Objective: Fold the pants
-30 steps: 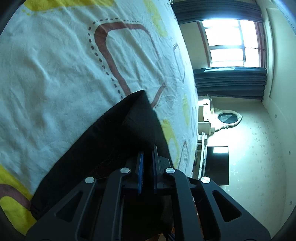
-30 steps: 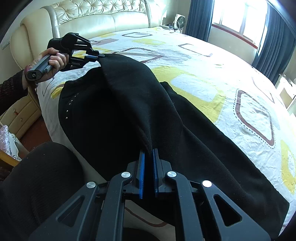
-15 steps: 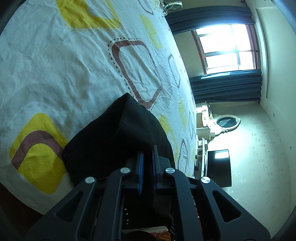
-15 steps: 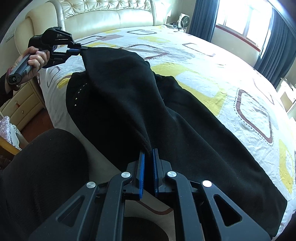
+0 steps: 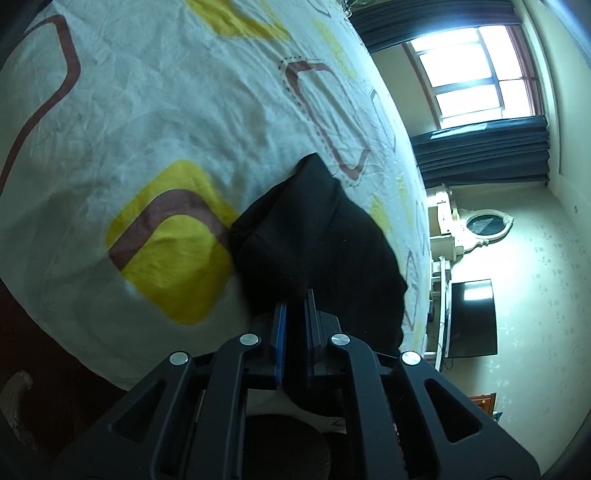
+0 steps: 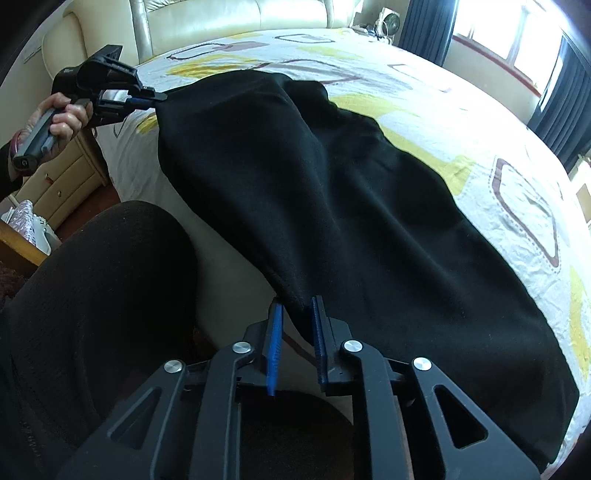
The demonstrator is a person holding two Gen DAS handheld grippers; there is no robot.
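Observation:
Black pants (image 6: 351, 192) lie lengthwise along the near edge of a bed with a white, yellow and brown patterned sheet (image 6: 424, 96). My left gripper (image 5: 294, 301) is shut on the waist end of the pants (image 5: 317, 236); it also shows in the right wrist view (image 6: 159, 98), held up at the far left. My right gripper (image 6: 295, 306) has its jaws a little apart, with a fold of the pants' near edge still between the blue pads (image 6: 275, 332).
A cream leather headboard (image 6: 229, 18) stands behind the bed. A bedside cabinet (image 6: 59, 184) is at the left. The person's dark-clothed leg (image 6: 96, 295) is close to the bed edge. A window with dark curtains (image 5: 480, 147), a mirror and a television line the far wall.
The left gripper has pulled the waist end further left and back. The right gripper's jaws have parted slightly around the fold. The pants lie flatter along the bed edge.

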